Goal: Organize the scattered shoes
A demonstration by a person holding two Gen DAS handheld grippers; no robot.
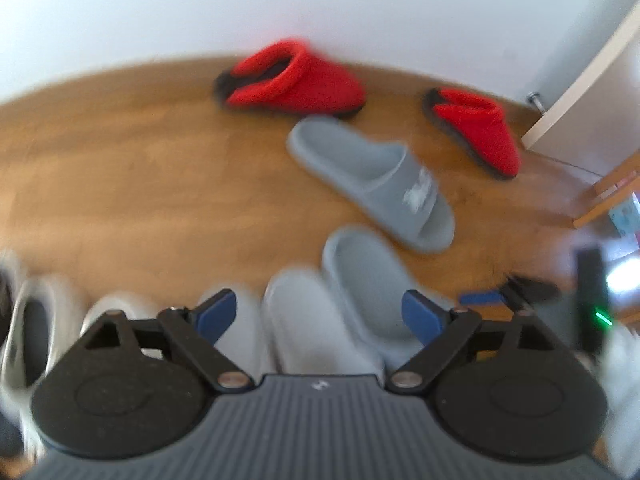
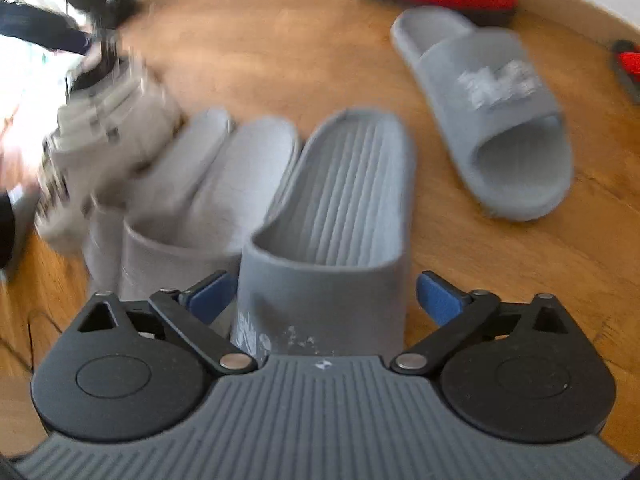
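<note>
In the right wrist view a dark grey slide [image 2: 332, 220] lies on the wooden floor [image 2: 280, 52] between the jaws of my right gripper [image 2: 323, 297]. The gripper is open and its blue pads [image 2: 438, 298] stand clear of the slide's sides. Its mate, a grey slide with a white logo [image 2: 492, 112], lies askew to the right. My left gripper [image 1: 319, 316] is open over a pair of light grey slides [image 1: 304, 328], holding nothing. Beyond it lie the logo slide [image 1: 372, 184] and two red slippers [image 1: 292, 80] [image 1: 476, 132] near the wall.
A pair of light grey slides [image 2: 224, 184] and a beige sneaker [image 2: 108, 128] sit in a row left of the dark slide. Pale sneakers [image 1: 36, 328] blur at the far left. A door edge [image 1: 580, 92] stands at the right. Both views are motion-blurred.
</note>
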